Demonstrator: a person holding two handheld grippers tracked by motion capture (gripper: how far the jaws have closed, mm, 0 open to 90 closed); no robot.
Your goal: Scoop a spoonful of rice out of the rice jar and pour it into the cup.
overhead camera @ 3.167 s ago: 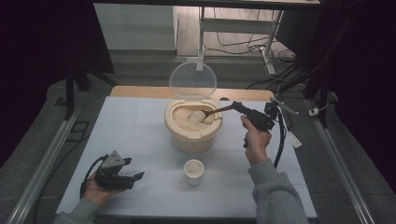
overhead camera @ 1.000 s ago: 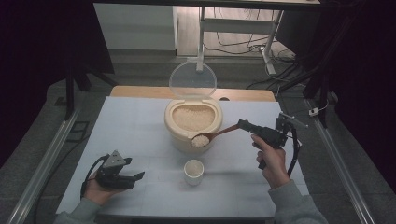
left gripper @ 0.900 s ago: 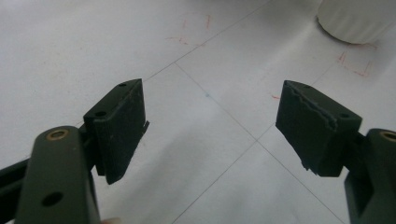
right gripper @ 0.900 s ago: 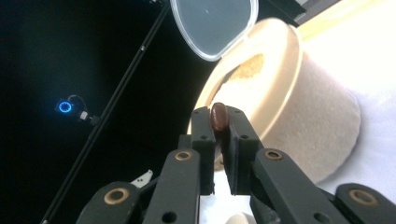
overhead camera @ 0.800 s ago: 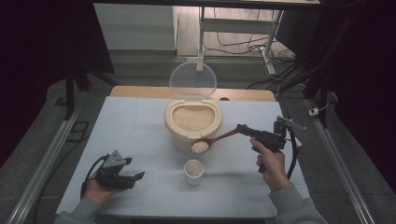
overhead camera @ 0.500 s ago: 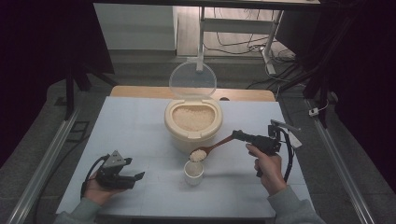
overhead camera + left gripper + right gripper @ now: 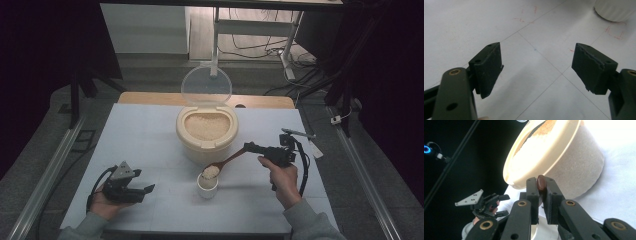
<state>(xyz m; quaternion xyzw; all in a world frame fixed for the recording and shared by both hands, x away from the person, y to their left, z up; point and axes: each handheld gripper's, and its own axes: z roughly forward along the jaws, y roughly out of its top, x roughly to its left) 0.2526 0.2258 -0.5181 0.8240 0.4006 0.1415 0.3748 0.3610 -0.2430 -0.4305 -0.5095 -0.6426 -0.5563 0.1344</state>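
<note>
High view is showing the right claw pinching the handle end of a wooden spoon, whose bowl, heaped with rice, is hovering directly above the small white cup. The spoon is being kept nearly level, most likely so that no grain slides off before the load is over the cup's mouth. In the right gripper view the brown handle tip is sitting squeezed between the two black jaws, which are pressing tight against it from both sides. That firm grip near the far end is giving the reach needed from the rice container to the cup.

The container is standing just behind the cup with its clear lid hinged upright and out of the way, so the path between the two is staying short and unobstructed. The left claw is resting low on the desk, well apart from the cup, its jaws spread wide with nothing between them, as the left gripper view is confirming; it seems to be idling.

The desk is covered in a pale sheet marked with thin grid lines and faint red marks. Around it the room is lying dark, with metal rails at the sides and cables on the floor beyond.
</note>
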